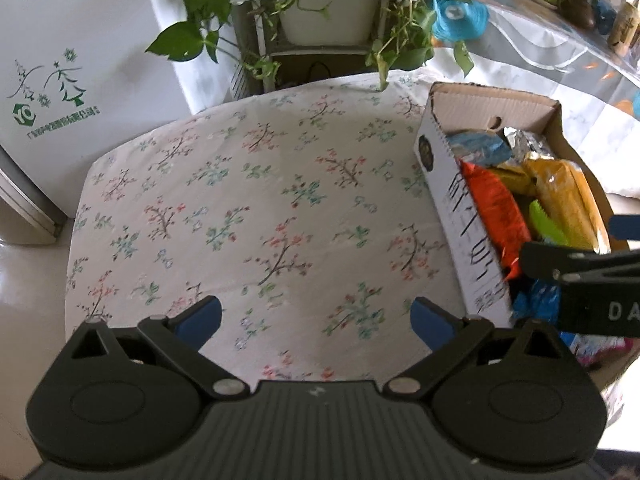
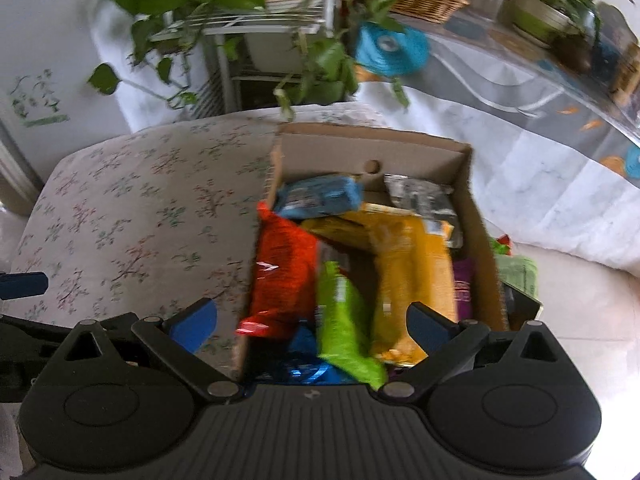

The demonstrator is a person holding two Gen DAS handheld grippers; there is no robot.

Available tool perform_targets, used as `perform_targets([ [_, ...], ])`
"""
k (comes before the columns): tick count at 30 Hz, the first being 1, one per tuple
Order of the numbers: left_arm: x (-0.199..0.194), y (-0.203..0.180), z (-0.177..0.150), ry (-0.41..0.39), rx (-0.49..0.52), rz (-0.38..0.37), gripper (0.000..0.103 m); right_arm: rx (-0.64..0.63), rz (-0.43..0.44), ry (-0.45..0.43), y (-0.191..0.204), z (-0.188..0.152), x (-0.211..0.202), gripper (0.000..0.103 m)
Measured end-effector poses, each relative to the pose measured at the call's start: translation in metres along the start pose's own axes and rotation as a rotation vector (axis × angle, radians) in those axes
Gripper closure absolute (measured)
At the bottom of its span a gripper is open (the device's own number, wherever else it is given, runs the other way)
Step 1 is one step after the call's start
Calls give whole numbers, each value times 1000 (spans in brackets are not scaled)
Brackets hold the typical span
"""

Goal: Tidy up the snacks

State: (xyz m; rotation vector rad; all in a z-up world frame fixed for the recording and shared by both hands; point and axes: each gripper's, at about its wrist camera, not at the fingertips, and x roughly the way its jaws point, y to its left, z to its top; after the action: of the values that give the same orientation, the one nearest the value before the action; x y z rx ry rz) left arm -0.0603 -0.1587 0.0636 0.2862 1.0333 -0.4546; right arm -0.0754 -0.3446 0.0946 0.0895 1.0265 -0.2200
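Note:
An open cardboard box (image 1: 448,184) of snack packs stands at the right edge of a floral-cloth table (image 1: 248,200). Inside lie a red pack (image 2: 284,276), a green pack (image 2: 344,328), a yellow pack (image 2: 412,280), a blue pack (image 2: 320,196) and a silver pack (image 2: 420,194). My left gripper (image 1: 316,320) is open and empty over the bare cloth, left of the box. My right gripper (image 2: 312,324) is open and empty above the near end of the box (image 2: 372,148), over the red and green packs. It also shows in the left wrist view (image 1: 580,276) at the box.
A white plant stand with trailing green leaves (image 1: 320,24) stands behind the table. A white appliance (image 1: 60,80) is at the far left. A glass-topped table (image 2: 540,64) with baskets and pots runs along the right. Green and purple items (image 2: 516,276) lie right of the box.

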Motion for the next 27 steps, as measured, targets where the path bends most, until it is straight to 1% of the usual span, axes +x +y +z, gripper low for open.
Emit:
perform_targets([
  [4,-7,18,-14,-45,9,30,3,-46,30,-2,21,-3,1,0],
  [7,-3,34,-23,-43,-23,25,3,-74,43,0,37,-4,3,0],
  [10,2,48,-30,-42,-47,43,3,-95,46,6,54,-6,9,0],
  [15,7,72,-43,-11,-75,55,3,-125,59,13,81,-11,15,0],
  [19,11,98,-51,-4,-94,107,3,-139,68,31,98,-20,20,0],
  [24,16,124,-63,22,-124,132,3,-139,47,58,120,-38,32,0],
  [27,17,131,-68,38,-124,131,3,-138,35,59,133,-50,39,0],
])
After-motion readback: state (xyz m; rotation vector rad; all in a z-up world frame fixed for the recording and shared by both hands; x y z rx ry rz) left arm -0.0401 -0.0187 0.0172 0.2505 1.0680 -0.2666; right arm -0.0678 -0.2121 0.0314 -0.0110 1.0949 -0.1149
